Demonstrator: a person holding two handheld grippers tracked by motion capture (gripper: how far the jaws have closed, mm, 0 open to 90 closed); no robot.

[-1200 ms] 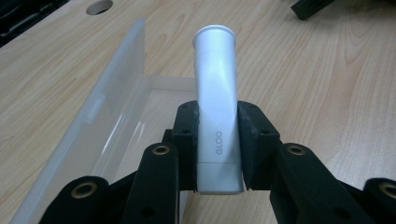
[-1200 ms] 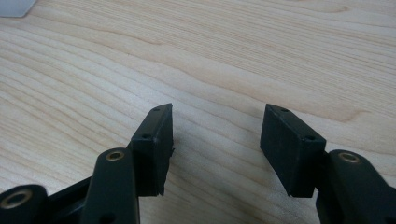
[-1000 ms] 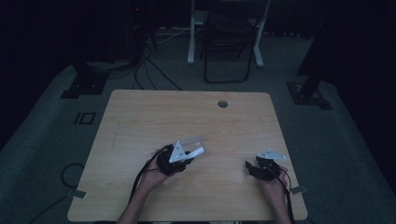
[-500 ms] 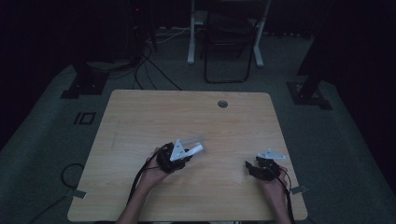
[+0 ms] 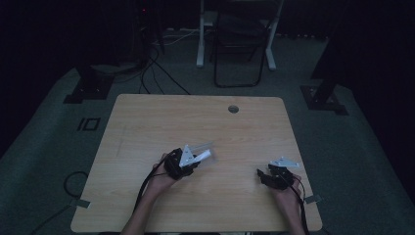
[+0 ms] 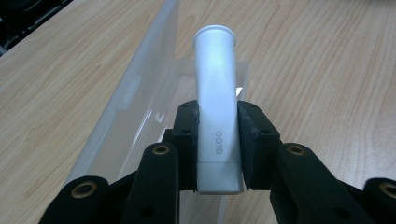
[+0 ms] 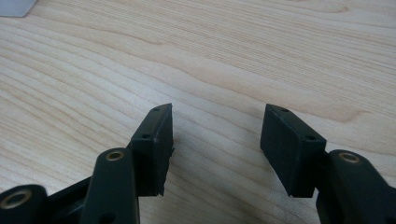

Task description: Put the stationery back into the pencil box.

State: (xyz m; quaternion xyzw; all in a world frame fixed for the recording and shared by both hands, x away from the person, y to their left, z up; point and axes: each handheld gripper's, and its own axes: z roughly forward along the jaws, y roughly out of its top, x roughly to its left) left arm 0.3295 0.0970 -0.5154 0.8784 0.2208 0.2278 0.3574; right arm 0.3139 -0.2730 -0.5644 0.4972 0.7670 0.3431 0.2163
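My left gripper [image 6: 217, 126] is shut on a white tube [image 6: 215, 93] printed with grey letters, its capped end pointing away from me. Under and behind the tube lies a clear plastic box [image 6: 135, 98], long and open-topped. In the high view the left gripper [image 5: 188, 161] holds the tube [image 5: 203, 155] just over the clear box [image 5: 198, 147] near the middle of the wooden table [image 5: 147, 122]. My right gripper [image 7: 215, 140] stands open over bare wood, nothing between its pads; in the high view the right gripper [image 5: 264, 175] sits near the table's right front.
A round cable hole [image 5: 233, 108] lies at the table's far side. Beyond the table stand a chair frame [image 5: 237, 44] and dark stands on grey carpet. A pale corner of something [image 7: 16, 7] shows at the upper left of the right gripper view.
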